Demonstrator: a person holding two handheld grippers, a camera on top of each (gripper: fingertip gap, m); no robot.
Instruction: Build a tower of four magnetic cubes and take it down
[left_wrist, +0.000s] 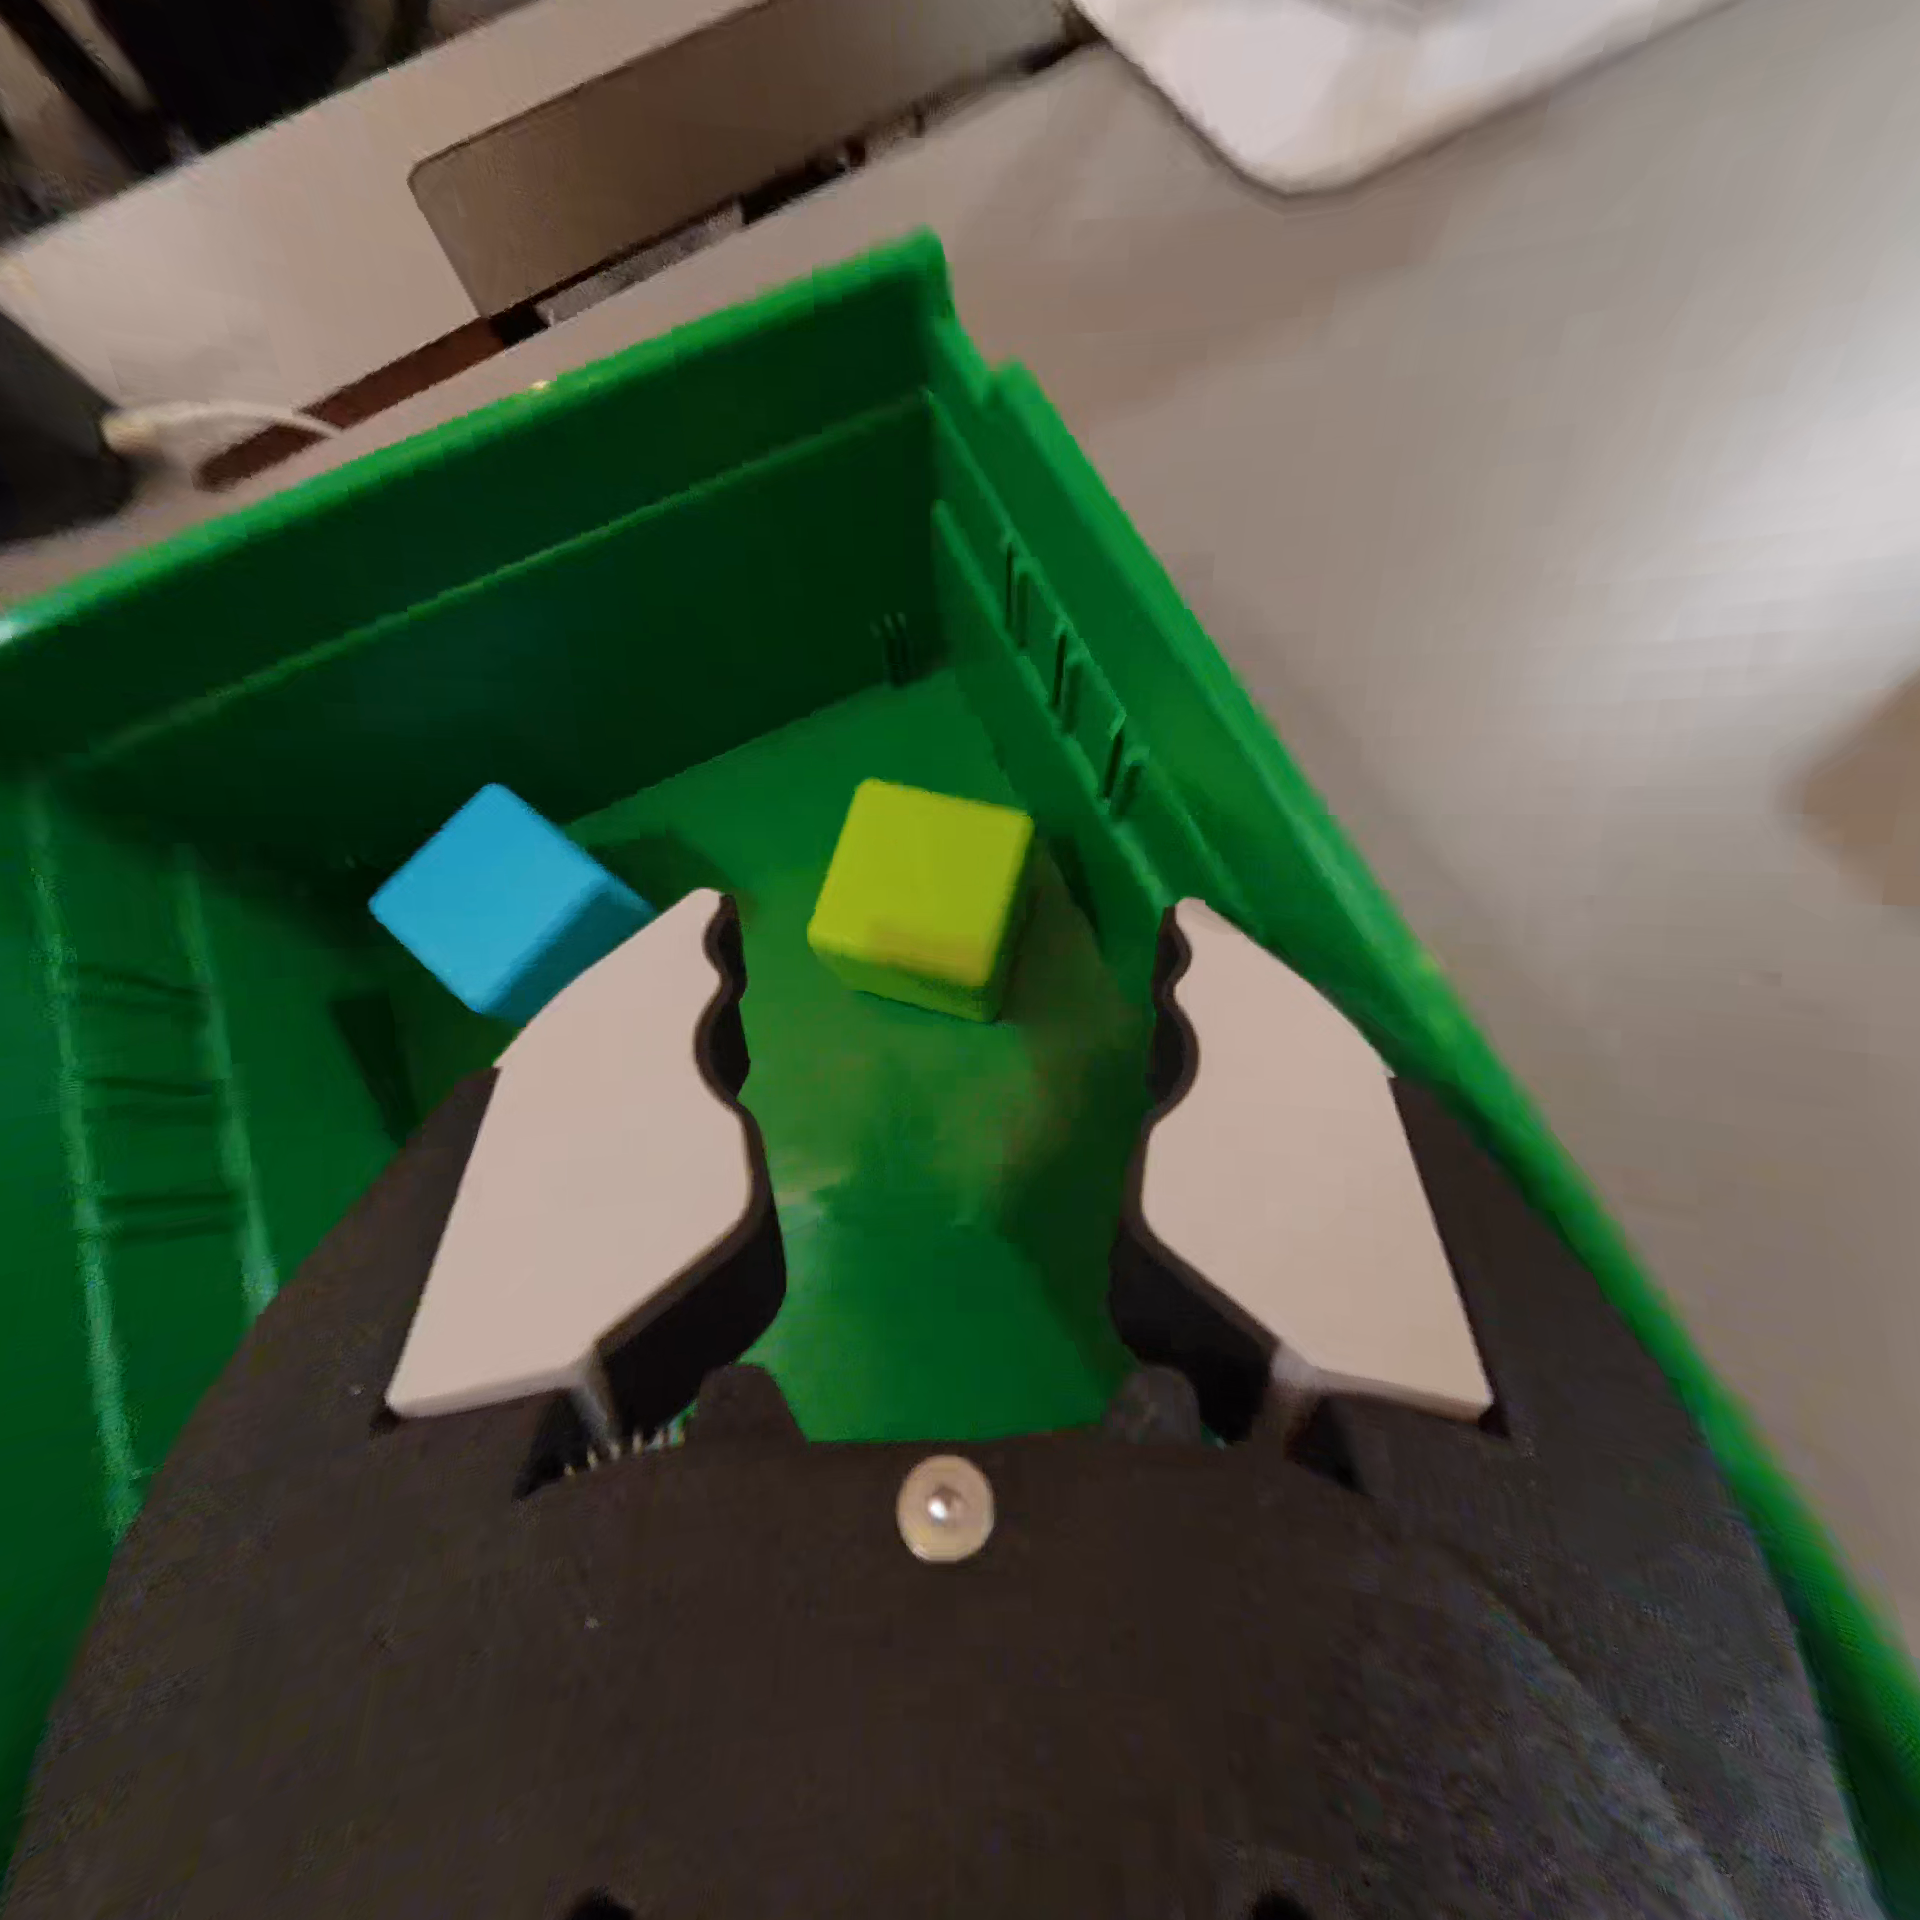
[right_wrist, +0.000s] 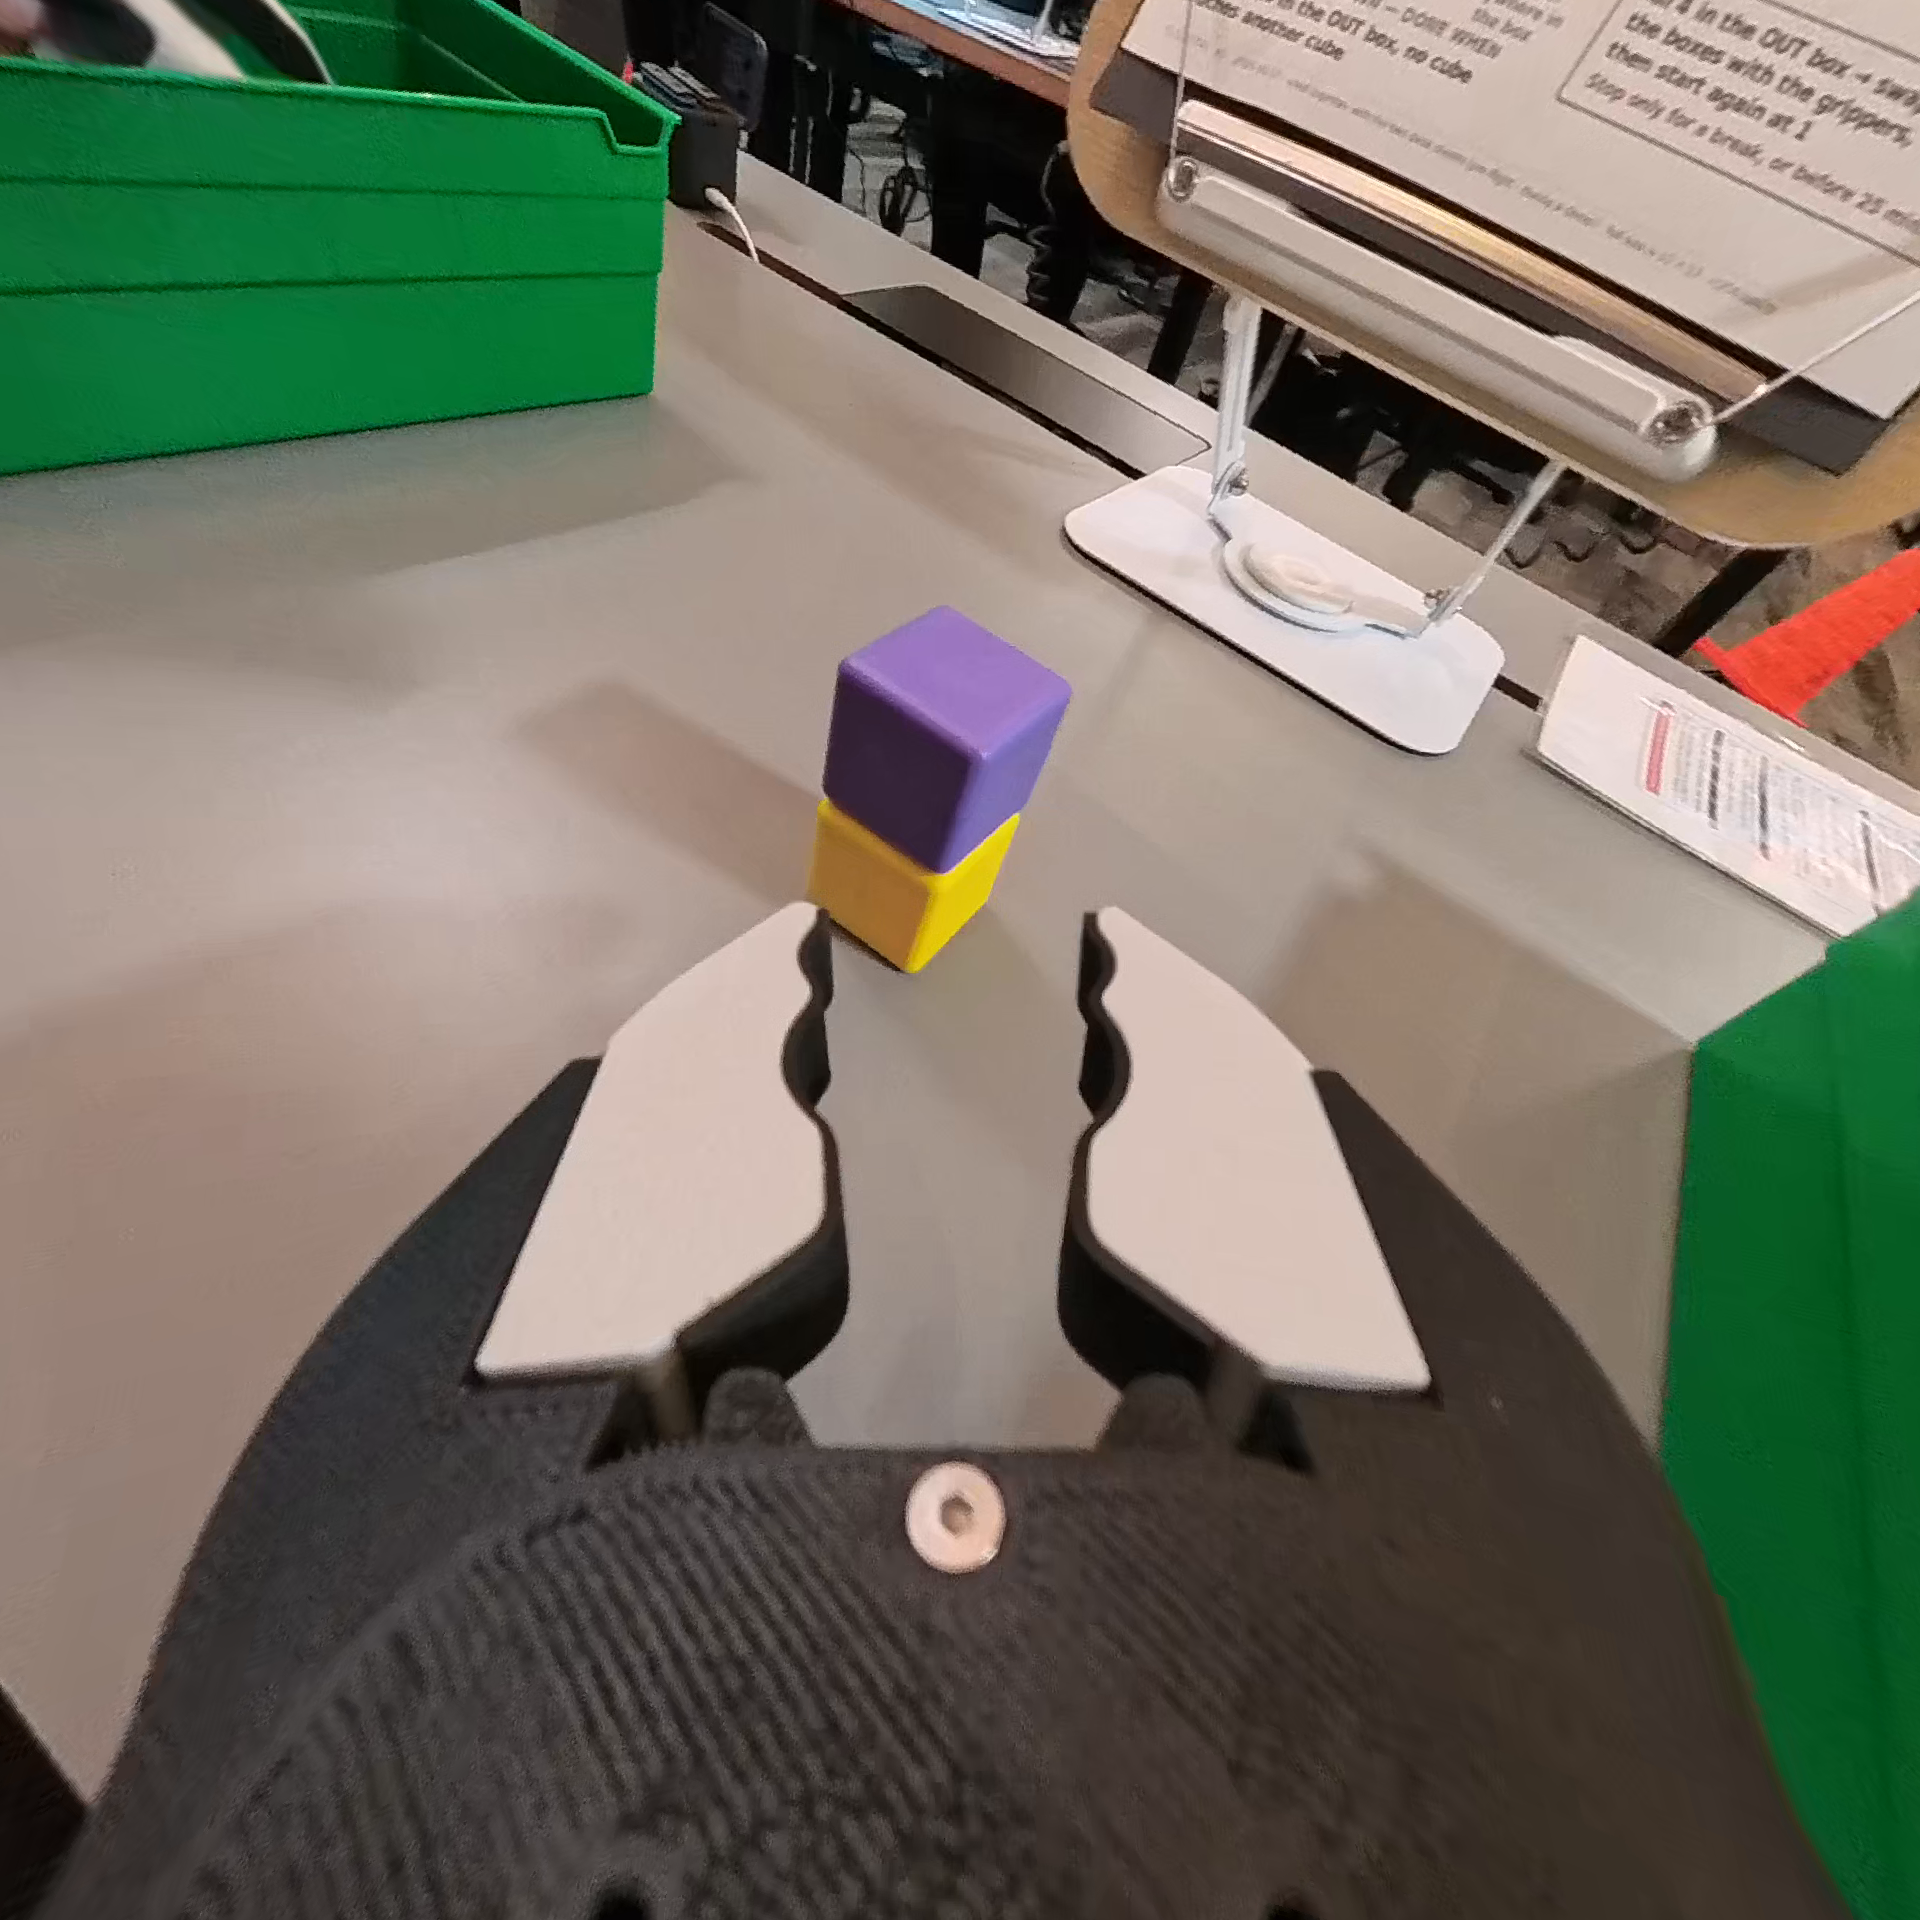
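In the left wrist view my left gripper (left_wrist: 948, 920) is open and empty inside a green bin (left_wrist: 623, 582). A lime-green cube (left_wrist: 920, 899) lies on the bin floor just ahead of the fingertips. A blue cube (left_wrist: 499, 899) lies tilted to the left, partly behind my left finger. In the right wrist view my right gripper (right_wrist: 951, 930) is open and empty over the grey table (right_wrist: 312, 831). Just beyond it a purple cube (right_wrist: 940, 732) is stacked on a yellow cube (right_wrist: 899, 899), near my left fingertip (right_wrist: 795, 925).
A green bin (right_wrist: 312, 260) stands at the back left of the right wrist view, and another green bin's wall (right_wrist: 1808, 1351) is at the right edge. A clipboard stand (right_wrist: 1288, 582) with a printed sheet and a paper card (right_wrist: 1745, 790) are at the back right. The gap from one gripper's tips to the other's is roughly 40 cm. My right gripper is the nearer one to the purple cube (right_wrist: 940, 732): about 5 cm, against 30 cm.
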